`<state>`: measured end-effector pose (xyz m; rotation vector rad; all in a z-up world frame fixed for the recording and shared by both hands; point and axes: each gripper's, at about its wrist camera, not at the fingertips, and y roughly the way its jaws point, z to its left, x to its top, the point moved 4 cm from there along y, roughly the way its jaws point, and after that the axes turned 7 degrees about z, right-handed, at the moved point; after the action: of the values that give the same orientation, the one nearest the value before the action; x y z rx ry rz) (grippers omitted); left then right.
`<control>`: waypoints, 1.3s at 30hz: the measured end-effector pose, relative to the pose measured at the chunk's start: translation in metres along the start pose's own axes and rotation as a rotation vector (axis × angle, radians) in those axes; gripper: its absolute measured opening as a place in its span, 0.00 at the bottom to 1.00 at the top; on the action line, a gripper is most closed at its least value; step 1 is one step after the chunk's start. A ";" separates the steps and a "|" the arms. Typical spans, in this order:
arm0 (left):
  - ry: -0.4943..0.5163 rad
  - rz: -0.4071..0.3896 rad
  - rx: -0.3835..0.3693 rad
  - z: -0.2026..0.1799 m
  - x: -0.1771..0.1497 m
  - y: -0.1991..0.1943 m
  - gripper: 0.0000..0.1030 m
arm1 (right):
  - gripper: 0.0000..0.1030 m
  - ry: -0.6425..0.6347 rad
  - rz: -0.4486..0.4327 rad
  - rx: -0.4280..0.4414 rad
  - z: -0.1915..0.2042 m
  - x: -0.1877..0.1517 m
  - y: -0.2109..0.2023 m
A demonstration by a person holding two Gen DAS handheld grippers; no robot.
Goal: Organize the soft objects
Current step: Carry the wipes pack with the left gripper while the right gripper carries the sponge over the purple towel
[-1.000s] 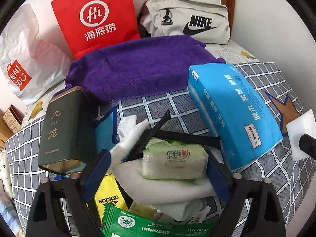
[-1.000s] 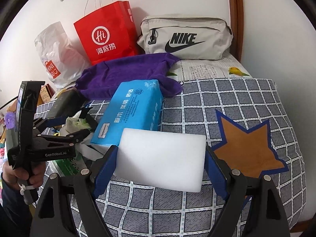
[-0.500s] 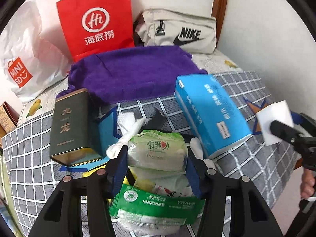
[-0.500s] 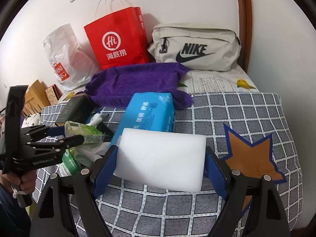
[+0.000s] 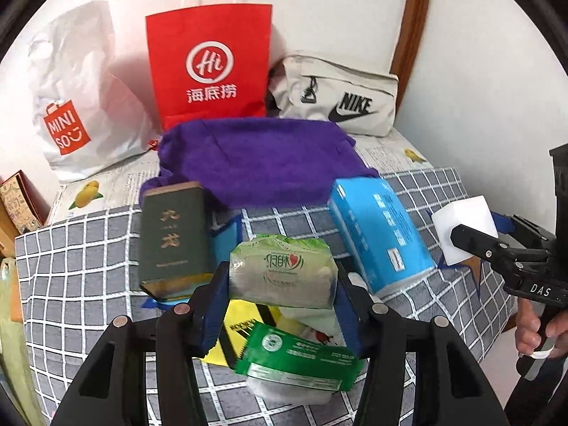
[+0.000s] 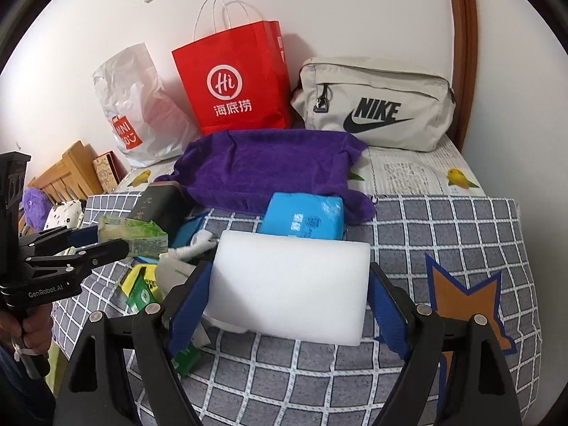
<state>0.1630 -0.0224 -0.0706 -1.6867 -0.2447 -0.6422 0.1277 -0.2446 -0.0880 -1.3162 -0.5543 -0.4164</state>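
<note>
**Both grippers loaded above the bed**

Left wrist: the left gripper (image 5: 282,280) clamps the green tissue pack (image 5: 282,271) about half-open, up above the checked blanket (image 5: 88,284).

Right wrist: the right gripper (image 6: 287,293), jaws wide, grips the white sponge block (image 6: 289,284) in front of the blue tissue pack (image 6: 305,218).

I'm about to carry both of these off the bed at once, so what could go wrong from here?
1. The green tissue pack sits between the left gripper jaws by its soft sides only; its slick wrapper could slip out.
2. The white foam block spans the right gripper jaws almost fully; squeezing may dent it, easing off may drop it.
3. Below lies loose clutter, including a green sachet; a low swing could snag or scatter it.
</note>
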 end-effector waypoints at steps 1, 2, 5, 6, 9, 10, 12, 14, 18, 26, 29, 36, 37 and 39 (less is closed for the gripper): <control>-0.005 -0.005 0.004 0.004 0.003 -0.001 0.50 | 0.81 -0.001 -0.002 0.000 0.001 0.003 0.000; -0.009 -0.008 0.006 0.006 0.005 -0.002 0.50 | 0.81 -0.004 -0.005 0.001 0.002 0.006 0.001; -0.018 -0.012 0.008 0.014 0.013 -0.002 0.51 | 0.81 -0.005 -0.003 -0.001 0.005 0.017 0.004; -0.018 -0.014 0.008 0.016 0.016 -0.001 0.51 | 0.81 -0.006 -0.002 0.001 0.006 0.021 0.006; -0.034 -0.013 0.019 0.024 0.025 0.003 0.51 | 0.81 -0.010 0.004 0.002 0.008 0.030 0.014; -0.043 -0.013 0.016 0.027 0.028 0.005 0.51 | 0.81 -0.009 0.008 -0.001 0.007 0.034 0.017; -0.057 -0.009 0.011 0.031 0.032 0.009 0.51 | 0.81 -0.006 0.012 0.005 0.007 0.042 0.024; -0.063 -0.005 0.016 0.035 0.038 0.013 0.51 | 0.81 0.001 0.015 0.016 0.005 0.052 0.030; -0.077 -0.003 0.027 0.044 0.054 0.021 0.51 | 0.81 -0.001 0.014 0.026 0.003 0.071 0.041; -0.120 0.007 0.064 0.067 0.089 0.044 0.51 | 0.81 -0.016 0.039 0.042 -0.001 0.112 0.076; -0.132 0.007 0.079 0.076 0.101 0.052 0.51 | 0.81 -0.025 0.050 0.046 0.000 0.126 0.091; -0.170 0.018 0.076 0.094 0.121 0.073 0.51 | 0.81 -0.025 0.079 0.043 -0.003 0.148 0.128; -0.170 0.020 0.075 0.095 0.123 0.076 0.51 | 0.81 -0.023 0.082 0.042 -0.003 0.151 0.133; -0.170 0.023 0.073 0.097 0.126 0.081 0.51 | 0.81 -0.023 0.084 0.042 -0.005 0.154 0.140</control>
<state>0.3340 0.0288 -0.0793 -1.6727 -0.3653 -0.4675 0.3334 -0.2166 -0.1065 -1.3008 -0.5218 -0.3191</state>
